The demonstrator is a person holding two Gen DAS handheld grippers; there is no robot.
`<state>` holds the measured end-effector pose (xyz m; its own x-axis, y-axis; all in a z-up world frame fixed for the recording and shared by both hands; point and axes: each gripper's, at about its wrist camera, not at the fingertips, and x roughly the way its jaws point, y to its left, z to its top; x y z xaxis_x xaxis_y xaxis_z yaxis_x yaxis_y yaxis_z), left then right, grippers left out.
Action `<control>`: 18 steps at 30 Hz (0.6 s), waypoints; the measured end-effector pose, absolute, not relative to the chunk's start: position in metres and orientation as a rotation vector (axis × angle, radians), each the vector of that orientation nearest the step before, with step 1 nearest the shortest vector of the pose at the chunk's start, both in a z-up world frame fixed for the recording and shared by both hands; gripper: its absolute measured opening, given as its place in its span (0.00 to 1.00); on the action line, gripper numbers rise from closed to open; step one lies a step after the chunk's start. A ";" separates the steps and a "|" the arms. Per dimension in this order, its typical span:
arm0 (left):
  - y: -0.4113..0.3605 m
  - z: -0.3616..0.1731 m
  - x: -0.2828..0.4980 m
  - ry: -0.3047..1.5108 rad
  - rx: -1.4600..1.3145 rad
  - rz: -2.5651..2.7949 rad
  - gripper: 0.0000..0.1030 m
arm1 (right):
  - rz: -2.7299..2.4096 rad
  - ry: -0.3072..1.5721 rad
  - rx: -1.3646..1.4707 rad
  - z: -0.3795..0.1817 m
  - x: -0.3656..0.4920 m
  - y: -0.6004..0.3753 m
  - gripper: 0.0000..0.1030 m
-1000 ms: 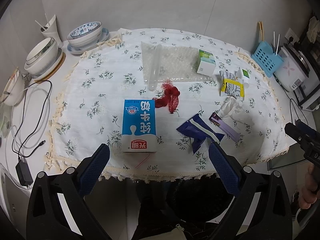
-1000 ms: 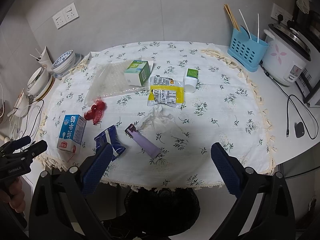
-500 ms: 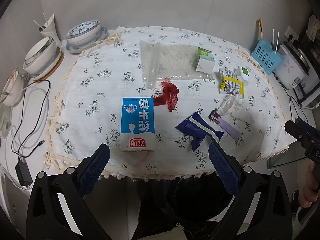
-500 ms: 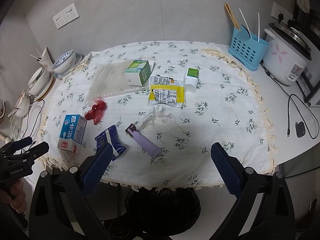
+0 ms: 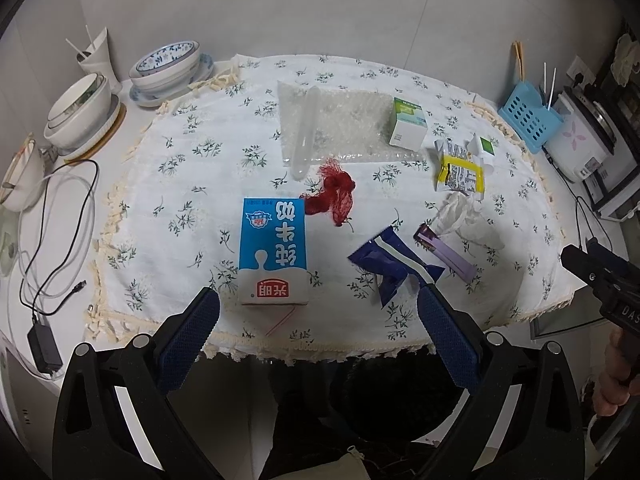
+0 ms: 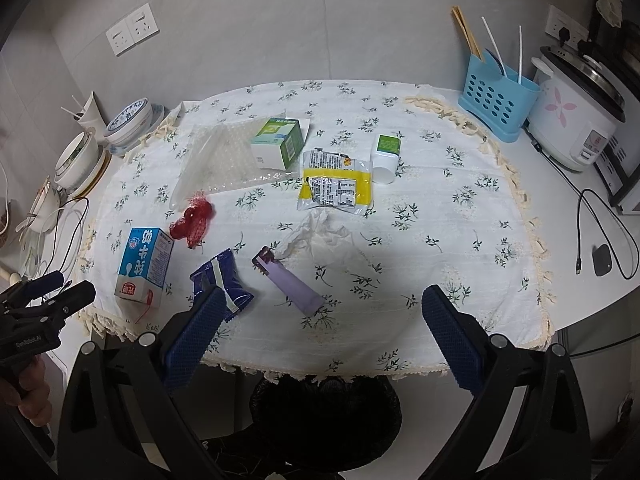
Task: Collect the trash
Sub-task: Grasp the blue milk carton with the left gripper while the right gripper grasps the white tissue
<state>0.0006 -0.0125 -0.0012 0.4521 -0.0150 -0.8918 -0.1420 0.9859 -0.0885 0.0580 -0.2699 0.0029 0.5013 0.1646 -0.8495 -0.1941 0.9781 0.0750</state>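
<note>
I hold my left gripper and right gripper off the near edge of the table, both spread wide with nothing between the pads. On the flowered cloth: blue milk carton lying near-left, red mesh net just beyond it, dark blue wrapper and purple wrapper near-centre. Crumpled tissue, yellow packet, green-white box and bubble wrap sit farther back.
</note>
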 end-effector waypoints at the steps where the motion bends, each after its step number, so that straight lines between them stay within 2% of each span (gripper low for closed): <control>1: -0.012 -0.002 0.002 1.102 -0.158 0.080 0.94 | 0.217 1.026 -0.031 0.001 0.059 -0.269 0.92; 18: 0.030 -0.076 0.055 1.235 -0.179 0.108 0.93 | 0.170 1.160 -0.035 -0.058 0.119 -0.246 0.91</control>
<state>0.0553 0.0295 -0.0760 0.3268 -0.0151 -0.9450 -0.1787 0.9809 -0.0774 0.1186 -0.2461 -0.0575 0.3880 0.1158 -0.9144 -0.1515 0.9866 0.0607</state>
